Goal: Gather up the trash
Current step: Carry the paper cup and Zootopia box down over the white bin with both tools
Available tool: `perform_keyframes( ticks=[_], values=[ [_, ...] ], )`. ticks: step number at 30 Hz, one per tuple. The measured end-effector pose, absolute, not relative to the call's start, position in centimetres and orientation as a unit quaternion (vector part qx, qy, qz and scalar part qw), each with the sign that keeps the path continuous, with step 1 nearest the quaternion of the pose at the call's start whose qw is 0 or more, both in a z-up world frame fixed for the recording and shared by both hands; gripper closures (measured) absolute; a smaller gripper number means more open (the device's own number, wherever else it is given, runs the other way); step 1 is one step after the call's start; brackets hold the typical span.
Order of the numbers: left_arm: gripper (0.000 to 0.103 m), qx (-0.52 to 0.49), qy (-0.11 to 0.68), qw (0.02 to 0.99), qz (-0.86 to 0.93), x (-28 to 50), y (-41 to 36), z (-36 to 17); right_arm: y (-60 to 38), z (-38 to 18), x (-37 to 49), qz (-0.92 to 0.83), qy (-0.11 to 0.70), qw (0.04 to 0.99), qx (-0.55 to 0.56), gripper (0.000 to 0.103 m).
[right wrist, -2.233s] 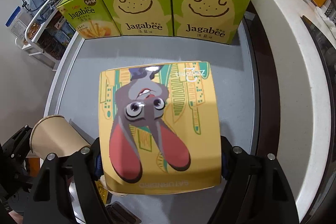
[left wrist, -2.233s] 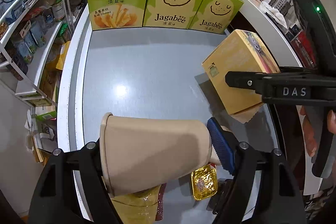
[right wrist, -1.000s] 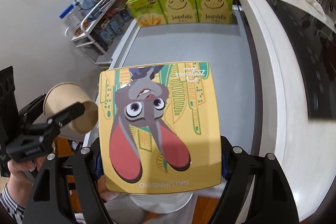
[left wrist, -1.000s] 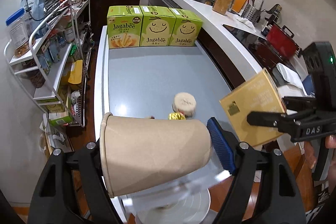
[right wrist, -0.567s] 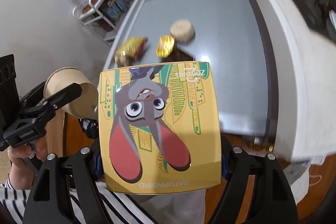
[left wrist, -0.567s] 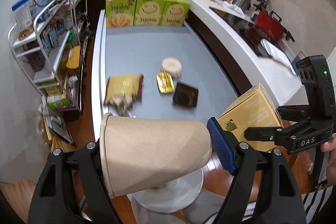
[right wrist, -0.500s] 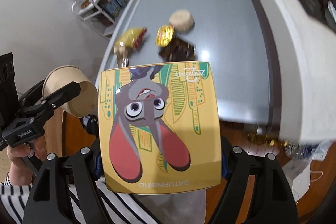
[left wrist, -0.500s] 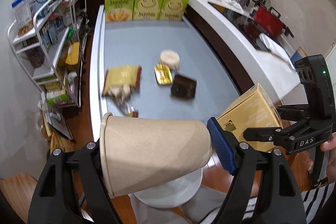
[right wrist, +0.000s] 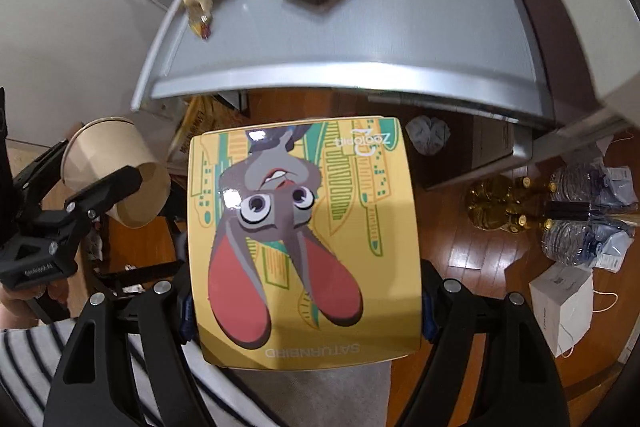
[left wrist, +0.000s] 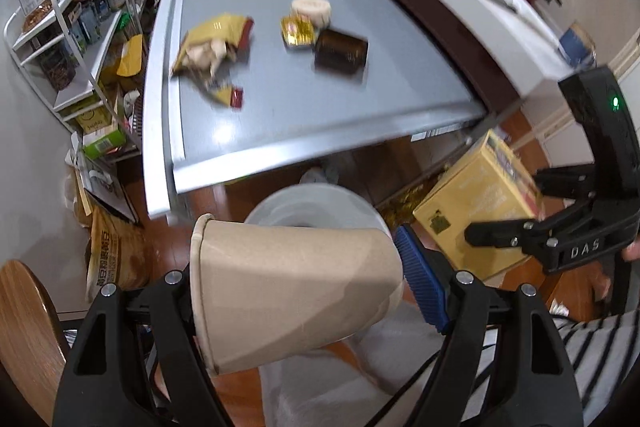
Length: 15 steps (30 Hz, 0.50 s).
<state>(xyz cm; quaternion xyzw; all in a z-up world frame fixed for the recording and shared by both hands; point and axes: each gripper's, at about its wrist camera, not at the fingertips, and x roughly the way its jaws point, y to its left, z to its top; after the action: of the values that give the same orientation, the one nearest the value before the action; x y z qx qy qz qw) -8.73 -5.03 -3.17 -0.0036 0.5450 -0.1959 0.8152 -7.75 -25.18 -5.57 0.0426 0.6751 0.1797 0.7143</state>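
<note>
Left wrist view: the left gripper [left wrist: 296, 287] clamps a tan paper cup [left wrist: 288, 291] sideways between its jaws, off the near edge of the grey table [left wrist: 304, 107], above a white bin [left wrist: 312, 207]. Beside it, the right gripper [right wrist: 306, 301] grips a yellow cartoon box [right wrist: 304, 239]. A snack bag [left wrist: 212, 43], a gold wrapper [left wrist: 297, 31] and a dark tray [left wrist: 340, 53] lie mid-table.

Matt paper cup [left wrist: 292, 291], glossy cardboard box [right wrist: 304, 243], smooth grey tabletop [left wrist: 304, 99]
</note>
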Motion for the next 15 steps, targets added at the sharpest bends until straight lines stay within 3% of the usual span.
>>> perform_keyframes(
  ticks=[15],
  values=[
    [0.025,0.005,0.597,0.779,-0.192,-8.9,-5.2,-9.7,-22.0,-12.0,-7.6,0.161,0.709,0.686,0.006,0.027]
  ],
)
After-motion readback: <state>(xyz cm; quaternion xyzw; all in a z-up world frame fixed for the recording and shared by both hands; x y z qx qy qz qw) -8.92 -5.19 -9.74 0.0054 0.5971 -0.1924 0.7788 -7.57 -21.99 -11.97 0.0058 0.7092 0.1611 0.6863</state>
